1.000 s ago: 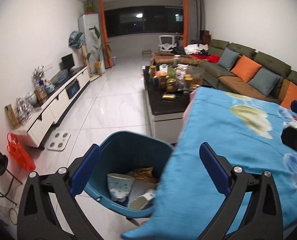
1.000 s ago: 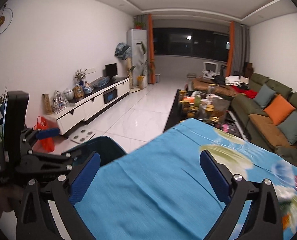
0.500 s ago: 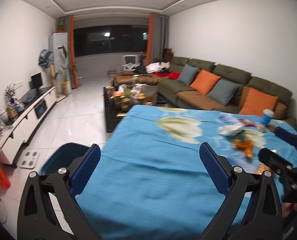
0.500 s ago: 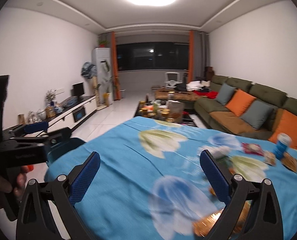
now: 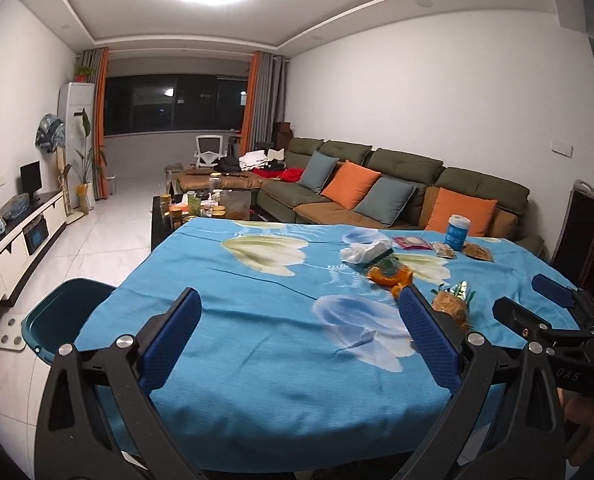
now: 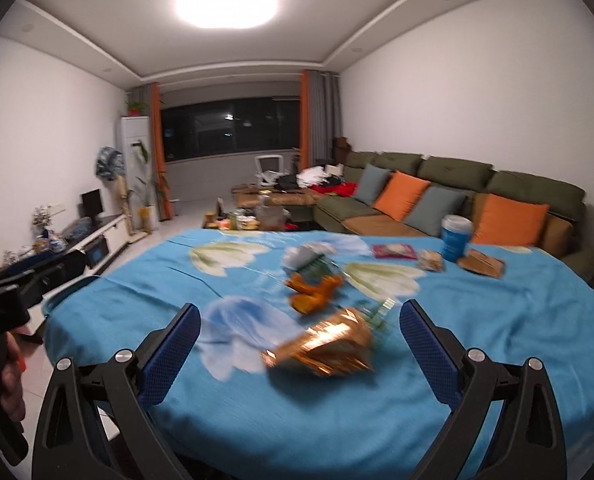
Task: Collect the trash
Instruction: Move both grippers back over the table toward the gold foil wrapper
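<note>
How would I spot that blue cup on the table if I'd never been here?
Look at the table under the blue flowered cloth, then its far corner by the green sofa. The blue cup stands upright there with a white lid, the only tall thing among flat snack packets.

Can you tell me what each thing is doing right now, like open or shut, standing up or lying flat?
left hand-held gripper: open, empty
right hand-held gripper: open, empty, above the table
shiny gold wrapper: crumpled, lying on the tablecloth
orange peel: lying loose
blue cup: upright, lid on
white tissue: crumpled
trash bin: open, on the floor beside the table
tablecloth: spread flat
</note>
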Demonstrator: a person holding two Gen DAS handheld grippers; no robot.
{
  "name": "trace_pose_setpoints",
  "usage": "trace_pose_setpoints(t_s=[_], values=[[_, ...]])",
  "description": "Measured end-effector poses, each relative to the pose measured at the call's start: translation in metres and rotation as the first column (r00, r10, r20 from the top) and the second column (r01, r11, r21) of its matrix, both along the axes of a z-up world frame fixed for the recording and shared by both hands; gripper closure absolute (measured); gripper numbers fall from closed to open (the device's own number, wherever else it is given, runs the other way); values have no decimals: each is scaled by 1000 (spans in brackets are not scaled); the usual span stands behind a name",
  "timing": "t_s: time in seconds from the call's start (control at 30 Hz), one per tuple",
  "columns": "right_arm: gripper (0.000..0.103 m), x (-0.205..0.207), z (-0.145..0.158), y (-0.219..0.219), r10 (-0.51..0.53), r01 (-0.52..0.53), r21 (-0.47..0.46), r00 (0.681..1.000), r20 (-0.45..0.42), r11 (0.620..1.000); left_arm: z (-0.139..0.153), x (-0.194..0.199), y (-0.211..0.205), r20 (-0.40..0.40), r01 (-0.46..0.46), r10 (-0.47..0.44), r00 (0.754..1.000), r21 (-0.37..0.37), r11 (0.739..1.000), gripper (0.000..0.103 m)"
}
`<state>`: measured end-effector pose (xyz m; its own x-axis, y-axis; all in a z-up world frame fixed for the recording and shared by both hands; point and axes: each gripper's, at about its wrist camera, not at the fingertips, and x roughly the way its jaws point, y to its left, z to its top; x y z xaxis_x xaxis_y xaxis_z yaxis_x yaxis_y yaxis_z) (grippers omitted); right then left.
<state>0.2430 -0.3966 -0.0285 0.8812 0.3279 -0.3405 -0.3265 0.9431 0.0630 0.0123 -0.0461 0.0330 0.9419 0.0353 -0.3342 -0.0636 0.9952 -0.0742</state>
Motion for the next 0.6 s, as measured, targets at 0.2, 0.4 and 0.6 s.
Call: trace_pose_setpoints(t_s=[0.2, 0.4, 0.6], values=[[7, 0, -13, -29, -67, 69, 31, 996, -61, 997, -12, 9, -19, -29, 84, -84, 996, 7, 996, 6], [7, 2, -21, -51, -119, 125, 48, 988, -102, 991, -29, 38, -44, -76, 181, -178, 981, 36, 983, 6], [7, 7, -23, -64, -144, 152, 55, 982, -123, 987, -40, 61, -69, -115, 259, -253, 961, 43, 965, 6]])
